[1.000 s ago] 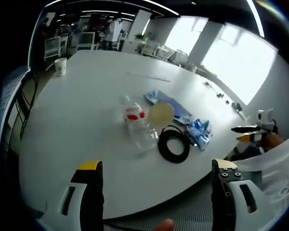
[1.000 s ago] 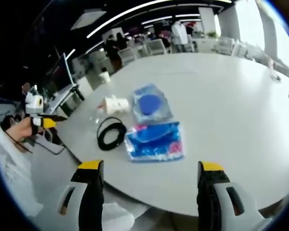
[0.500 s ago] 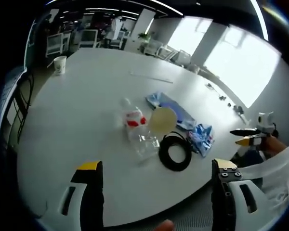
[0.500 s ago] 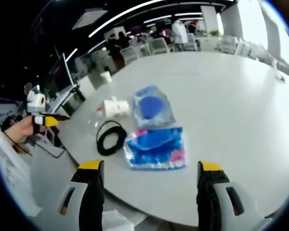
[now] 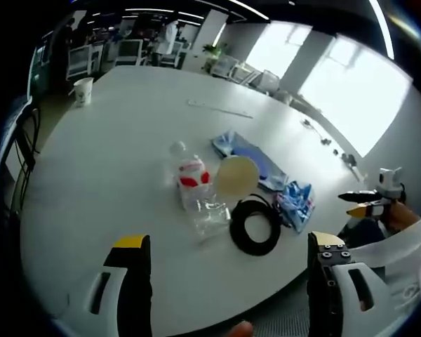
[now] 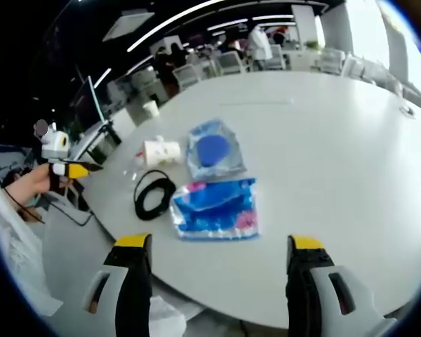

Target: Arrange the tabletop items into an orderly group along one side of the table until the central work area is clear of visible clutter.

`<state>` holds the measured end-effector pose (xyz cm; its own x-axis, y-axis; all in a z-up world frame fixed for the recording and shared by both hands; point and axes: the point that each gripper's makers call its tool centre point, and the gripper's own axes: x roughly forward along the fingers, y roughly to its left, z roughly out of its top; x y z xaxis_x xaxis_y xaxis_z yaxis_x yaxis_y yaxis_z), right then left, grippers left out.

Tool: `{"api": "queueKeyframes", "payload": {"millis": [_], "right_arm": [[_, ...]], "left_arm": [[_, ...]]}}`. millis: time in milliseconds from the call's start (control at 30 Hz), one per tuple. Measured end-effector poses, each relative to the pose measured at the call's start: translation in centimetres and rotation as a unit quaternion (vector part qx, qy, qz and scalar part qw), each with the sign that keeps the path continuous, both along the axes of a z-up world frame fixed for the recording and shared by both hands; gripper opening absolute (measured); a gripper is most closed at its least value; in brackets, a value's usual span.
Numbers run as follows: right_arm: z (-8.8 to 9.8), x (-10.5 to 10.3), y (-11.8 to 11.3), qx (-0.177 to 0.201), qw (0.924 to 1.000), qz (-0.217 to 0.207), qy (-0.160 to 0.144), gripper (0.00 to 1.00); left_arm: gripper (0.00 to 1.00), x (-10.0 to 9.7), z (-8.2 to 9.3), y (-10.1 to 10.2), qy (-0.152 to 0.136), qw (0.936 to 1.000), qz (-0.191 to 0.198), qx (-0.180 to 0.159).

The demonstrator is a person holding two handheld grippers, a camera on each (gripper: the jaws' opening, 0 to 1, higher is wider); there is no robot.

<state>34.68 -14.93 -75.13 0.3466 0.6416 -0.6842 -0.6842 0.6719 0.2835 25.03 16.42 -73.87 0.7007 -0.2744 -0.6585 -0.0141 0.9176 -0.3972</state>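
On the white table (image 5: 112,147) lie a clear plastic bottle (image 5: 194,189) with a red label, a pale round disc (image 5: 236,175), a black coiled cable (image 5: 254,226) and two blue plastic packets (image 5: 249,153) (image 5: 295,200). My left gripper (image 5: 224,261) is open, short of the table edge near the bottle. From the other side, the coiled cable (image 6: 153,194), a white cup on its side (image 6: 161,151) and both blue packets (image 6: 212,149) (image 6: 216,208) lie ahead of my open right gripper (image 6: 221,261). The other gripper (image 6: 63,165) shows at left, held by a hand.
A paper cup (image 5: 83,90) stands at the table's far left edge. A thin white strip (image 5: 219,108) lies farther back. Small items (image 5: 323,139) sit near the window side. Chairs (image 6: 228,67) and desks stand beyond the table, with people (image 6: 258,43) in the background.
Both views have shifted a little as the hands moved; the items now sit slightly nearer and lower. Nothing on the table has moved and both grippers stay open.
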Motion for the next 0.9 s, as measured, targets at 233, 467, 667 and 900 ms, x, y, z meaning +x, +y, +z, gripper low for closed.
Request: {"api": "queueKeyframes", "payload": {"millis": [233, 467, 667, 900], "right_arm": [[-0.2, 0.2, -0.4, 0.001, 1.0000, -0.005, 0.003, 0.76], [-0.7, -0.1, -0.7, 0.001, 0.9999, -0.006, 0.009, 0.76], [-0.9, -0.2, -0.9, 0.004, 0.9998, -0.013, 0.013, 0.76], [-1.1, -0.4, -1.2, 0.005, 0.9997, -0.016, 0.015, 0.76]], "left_arm": [[0.88, 0.9, -0.4, 0.1, 0.011, 0.9999, -0.003, 0.005], [0.88, 1.1, -1.0, 0.2, 0.026, 0.9996, 0.005, -0.005], [0.88, 1.3, -1.2, -0.2, 0.031, 0.9995, -0.003, -0.001], [0.88, 1.6, -1.6, 0.1, 0.038, 0.9992, 0.006, -0.008]]}}
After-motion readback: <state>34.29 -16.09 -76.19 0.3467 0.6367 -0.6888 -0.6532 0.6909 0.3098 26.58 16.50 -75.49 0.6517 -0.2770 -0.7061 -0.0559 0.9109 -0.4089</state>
